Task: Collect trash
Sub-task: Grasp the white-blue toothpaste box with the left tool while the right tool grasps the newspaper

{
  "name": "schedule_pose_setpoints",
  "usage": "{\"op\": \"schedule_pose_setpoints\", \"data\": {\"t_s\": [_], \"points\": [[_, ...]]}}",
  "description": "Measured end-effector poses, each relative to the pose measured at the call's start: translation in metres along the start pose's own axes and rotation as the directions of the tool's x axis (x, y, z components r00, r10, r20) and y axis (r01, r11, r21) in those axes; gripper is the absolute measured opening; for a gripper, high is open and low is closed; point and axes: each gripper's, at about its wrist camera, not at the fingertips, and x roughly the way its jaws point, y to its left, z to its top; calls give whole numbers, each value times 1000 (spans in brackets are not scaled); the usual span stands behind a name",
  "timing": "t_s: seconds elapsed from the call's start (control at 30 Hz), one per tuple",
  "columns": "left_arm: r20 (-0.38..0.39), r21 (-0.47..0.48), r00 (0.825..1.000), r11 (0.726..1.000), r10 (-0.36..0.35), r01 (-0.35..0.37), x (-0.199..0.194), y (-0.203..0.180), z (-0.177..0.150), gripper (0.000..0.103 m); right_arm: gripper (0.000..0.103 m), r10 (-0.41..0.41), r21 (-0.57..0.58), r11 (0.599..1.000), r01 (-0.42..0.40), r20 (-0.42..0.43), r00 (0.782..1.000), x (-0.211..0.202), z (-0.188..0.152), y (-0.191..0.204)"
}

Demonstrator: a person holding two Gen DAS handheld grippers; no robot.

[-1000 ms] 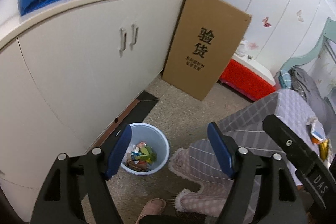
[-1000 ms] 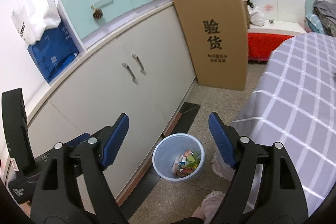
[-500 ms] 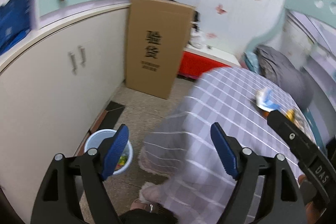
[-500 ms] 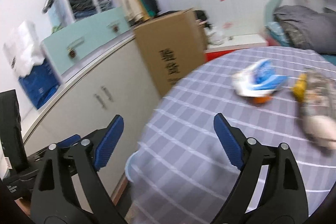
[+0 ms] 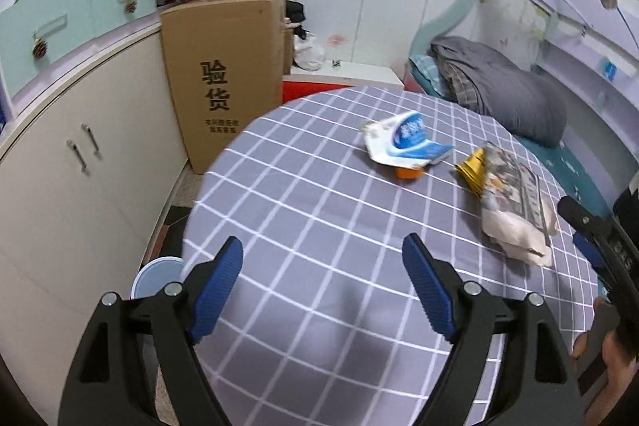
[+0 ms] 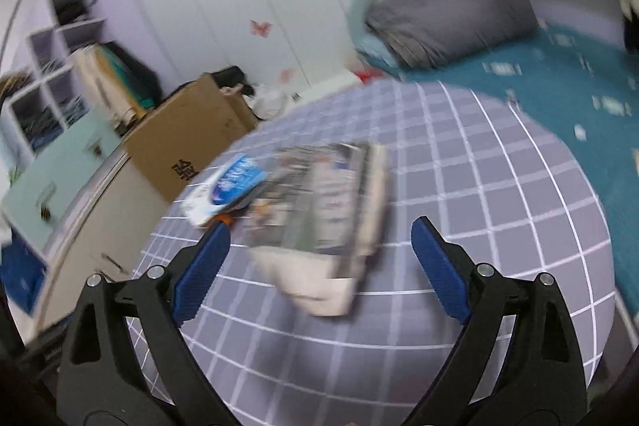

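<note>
Left hand-held gripper (image 5: 322, 270): matte black plastic frame, two angled arms w/ triangular cut-outs; silver screw heads at each pivot, 2 per side. Fingers (image 5: 219, 286) faced w/ ribbed blue pads. Right hand-held gripper (image 6: 320, 250): same build, black arms, blue ribbed pads, silver screws. In left wrist view its black body shows white lettering, partly legible only. No cables visible.
</note>
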Motion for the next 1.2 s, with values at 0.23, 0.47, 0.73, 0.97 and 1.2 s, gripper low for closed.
{"op": "schedule_pose_setpoints", "data": {"t_s": [0.23, 0.47, 0.73, 0.97, 1.2], "points": [[-19, 48, 1000, 999, 11, -10, 5, -23, 1, 81, 55, 14, -3, 1000, -14, -91, 996, 33, 6, -20], [-36, 57, 999, 998, 24, -22, 16, -28, 8, 81, 15, 102, 10, 995, -101, -124, 987, 41, 11, -23], [-14, 145, 1000, 989, 26, -23, 40, -49, 21, 81, 4, 108, -114, 988, -102, 50, 993, 8, 31, -3], [16, 298, 999, 954, 41, -44, 68, -86, 35, 76, 4, 89, -181, 981, -73, 81, 993, 16, 46, 14], [-24, 375, 997, 925, 77, -62, 105, -105, 50, 44, 4, 97, -165, 982, -87, 53, 994, 30, 51, 8]]}}
